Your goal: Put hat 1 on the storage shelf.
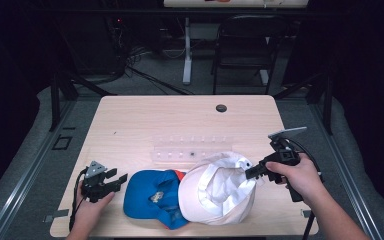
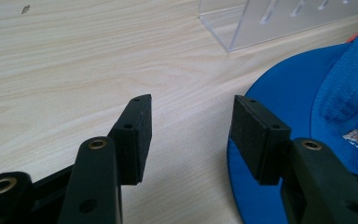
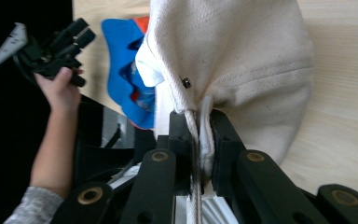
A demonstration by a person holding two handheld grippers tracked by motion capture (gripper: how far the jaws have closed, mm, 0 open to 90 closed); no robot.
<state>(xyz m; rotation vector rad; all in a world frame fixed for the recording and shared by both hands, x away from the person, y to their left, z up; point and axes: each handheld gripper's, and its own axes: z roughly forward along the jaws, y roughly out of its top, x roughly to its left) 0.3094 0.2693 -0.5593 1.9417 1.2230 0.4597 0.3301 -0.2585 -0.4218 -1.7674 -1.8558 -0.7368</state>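
Pinched between my right tool's (image 3: 199, 140) jaws is the edge of the white cap (image 1: 219, 192), the fabric folded and squeezed tight right at the rim. That cap sits at the counter's (image 1: 145, 115) near edge, right of centre, and it overlaps the blue cap (image 1: 150, 196) lying to its left along the same edge. In the right gripper view the cloth hangs away from the jaws in a bunched dome, with a small metal stud (image 3: 186, 83) just above the pinch.

I judge the step in hand to be lifting the white cap off the blue one. To do it well I would keep the pinch firm on the doubled rim and raise straight up, not dragging sideways, so the blue cap is not pulled along. I would also watch that the fold does not slide out, since only a narrow strip of fabric is caught.

My left tool (image 1: 111, 181) rests low near the counter's near left corner, jaws spread with nothing between them, the blue cap's brim just beside its right-hand jaw. It could press that brim down if the blue cap starts to follow.

Further back, toward the counter's middle, stands a clear plastic rack (image 1: 190, 148), well apart from both tools.
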